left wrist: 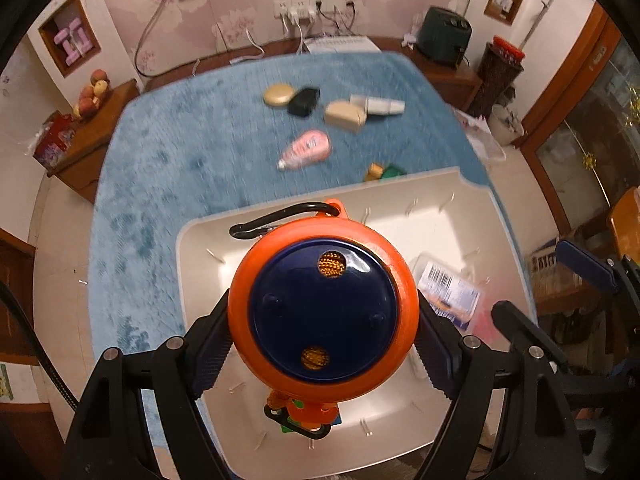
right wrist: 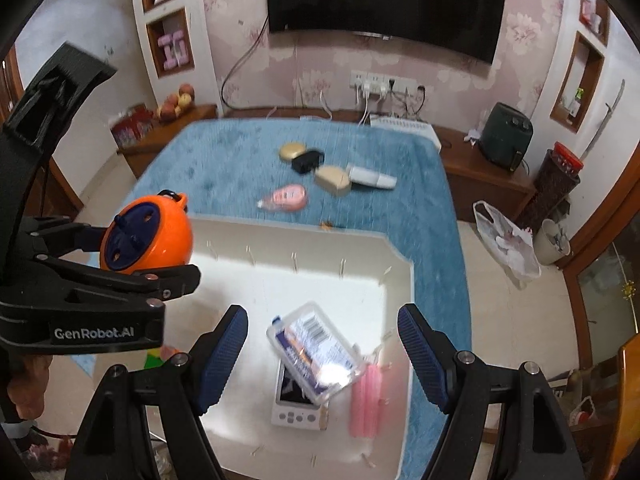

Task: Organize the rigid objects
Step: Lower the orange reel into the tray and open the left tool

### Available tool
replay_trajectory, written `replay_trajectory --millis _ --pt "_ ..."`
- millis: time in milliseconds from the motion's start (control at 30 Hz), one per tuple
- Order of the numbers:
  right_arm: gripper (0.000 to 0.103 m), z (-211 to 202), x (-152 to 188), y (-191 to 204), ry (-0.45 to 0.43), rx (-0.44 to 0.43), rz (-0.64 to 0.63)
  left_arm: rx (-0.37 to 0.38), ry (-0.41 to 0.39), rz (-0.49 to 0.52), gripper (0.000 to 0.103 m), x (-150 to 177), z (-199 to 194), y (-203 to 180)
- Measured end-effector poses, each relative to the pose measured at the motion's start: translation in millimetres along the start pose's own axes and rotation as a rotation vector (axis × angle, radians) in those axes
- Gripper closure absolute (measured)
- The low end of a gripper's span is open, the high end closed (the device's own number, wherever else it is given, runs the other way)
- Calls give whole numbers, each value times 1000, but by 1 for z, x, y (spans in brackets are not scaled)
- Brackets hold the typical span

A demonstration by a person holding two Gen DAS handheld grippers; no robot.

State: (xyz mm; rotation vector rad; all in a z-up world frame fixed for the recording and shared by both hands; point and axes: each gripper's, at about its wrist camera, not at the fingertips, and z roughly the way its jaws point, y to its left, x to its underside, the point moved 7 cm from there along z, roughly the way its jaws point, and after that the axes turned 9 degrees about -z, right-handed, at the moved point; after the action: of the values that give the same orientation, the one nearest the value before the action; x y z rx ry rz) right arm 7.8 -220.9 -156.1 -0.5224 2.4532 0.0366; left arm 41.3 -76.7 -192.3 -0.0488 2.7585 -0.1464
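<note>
Setting: blue plush-covered table (left wrist: pixel 168 168) before a floral wall; white plastic bin (left wrist: pixel 460 216) at its near edge. Left wrist view: left hand-held gripper (left wrist: pixel 324 312) clamped on round orange-and-navy reel (left wrist: pixel 324 308), held over the bin; its smooth curved shell could slip. Right wrist view: right hand-held gripper (right wrist: pixel 322 360) apart, empty, above clear plastic case (right wrist: pixel 316 350) inside the bin.

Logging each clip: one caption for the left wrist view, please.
Left gripper holds an orange-and-blue round gadget in its jaws above the white bin.
</note>
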Motion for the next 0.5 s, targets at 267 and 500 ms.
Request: replay_trajectory --millis 267,500 --pt "25 -9 -27 -28 -50 -40 71 -7 -91 -54 20 -30 -37 7" --pt "25 9 -43 -52 -33 -43 123 -28 -106 -59 20 -54 -32 16"
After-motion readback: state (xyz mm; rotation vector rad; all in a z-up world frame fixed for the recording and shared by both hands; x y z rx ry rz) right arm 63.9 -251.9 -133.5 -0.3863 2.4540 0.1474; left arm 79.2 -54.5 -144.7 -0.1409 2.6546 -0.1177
